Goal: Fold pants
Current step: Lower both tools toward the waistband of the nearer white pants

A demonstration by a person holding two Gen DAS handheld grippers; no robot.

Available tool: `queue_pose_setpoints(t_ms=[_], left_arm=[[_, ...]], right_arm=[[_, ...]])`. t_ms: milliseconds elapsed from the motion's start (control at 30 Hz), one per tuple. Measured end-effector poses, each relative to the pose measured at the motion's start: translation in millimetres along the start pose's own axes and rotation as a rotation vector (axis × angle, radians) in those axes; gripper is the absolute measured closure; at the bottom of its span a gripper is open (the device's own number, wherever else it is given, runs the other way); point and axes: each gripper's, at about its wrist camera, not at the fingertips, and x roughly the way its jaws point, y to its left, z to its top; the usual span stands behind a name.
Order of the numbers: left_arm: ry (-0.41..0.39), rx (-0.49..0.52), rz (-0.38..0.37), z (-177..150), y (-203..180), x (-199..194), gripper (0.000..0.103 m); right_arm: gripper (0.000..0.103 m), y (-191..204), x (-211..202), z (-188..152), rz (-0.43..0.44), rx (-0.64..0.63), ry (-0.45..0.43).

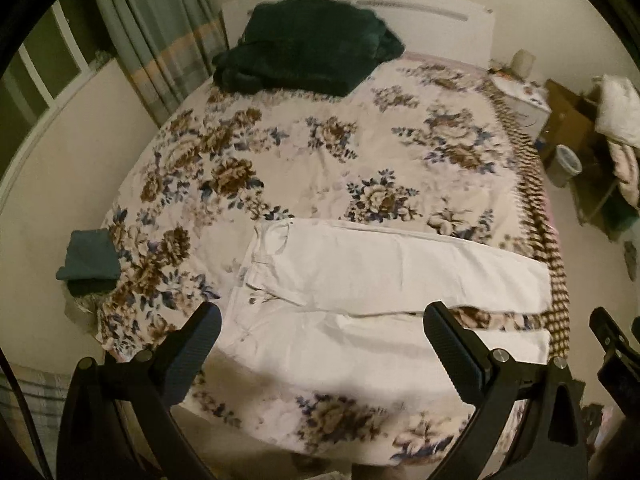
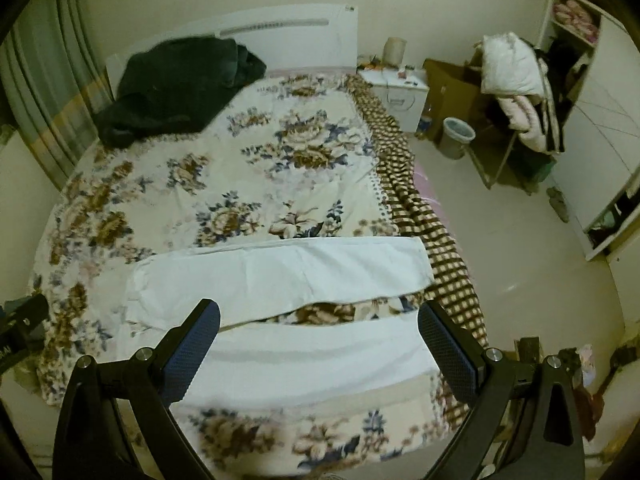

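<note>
White pants (image 1: 360, 280) lie flat across the near end of the floral bed (image 1: 320, 152), waistband to the left, both legs pointing right with a gap between them. They also show in the right wrist view (image 2: 288, 272). My left gripper (image 1: 320, 316) is open and empty, held above the near leg close to the crotch. My right gripper (image 2: 320, 316) is open and empty above the near leg's lower part. The right gripper's edge shows at the right in the left wrist view (image 1: 612, 344).
A dark green blanket (image 1: 308, 48) lies heaped by the headboard. A small folded teal garment (image 1: 90, 256) sits at the bed's left edge. A brown checked blanket (image 2: 420, 216) hangs off the right side. A nightstand (image 2: 400, 96), bin (image 2: 456, 136) and laden chair (image 2: 516, 96) stand on the floor right.
</note>
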Motion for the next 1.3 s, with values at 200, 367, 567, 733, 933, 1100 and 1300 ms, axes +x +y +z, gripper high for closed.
queue_pose_setpoints(t_ms=[200, 367, 567, 733, 933, 1100, 1300], left_arm=[[0.066, 0.007, 0.025, 34.9, -40.9, 109.0, 0.000], [0.147, 0.110, 0.051, 48.5, -77.7, 221.2, 0.000], [0.282, 0.376, 0.097, 45.5, -133.9, 357.2, 0.000], [0.352, 0.586, 0.143, 39.7, -165.9, 440.7, 0.000], [0.412, 0.760, 0.097, 43.8, -189.7, 495.8, 0.000], [0.458, 0.834, -0.066, 38.9, -195.3, 499.2, 0.050], [0.401, 0.888, -0.086, 23.8, -196.6, 467.1, 0.097]], right_arm=[[0.002, -22.1, 168.8, 56.5, -0.017, -0.015, 0.102], [0.002, -29.1, 310.0, 72.4, -0.048, -0.062, 0.191], [0.002, -18.7, 455.4, 54.6, -0.069, -0.175, 0.372], [0.002, 6.5, 564.3, 36.0, -0.119, -0.352, 0.522], [0.002, 19.6, 642.0, 34.7, -0.095, -0.491, 0.639], [0.012, 23.6, 666.7, 43.6, -0.007, -0.544, 0.671], [0.083, 29.9, 657.0, 43.6, 0.065, -0.516, 0.647]])
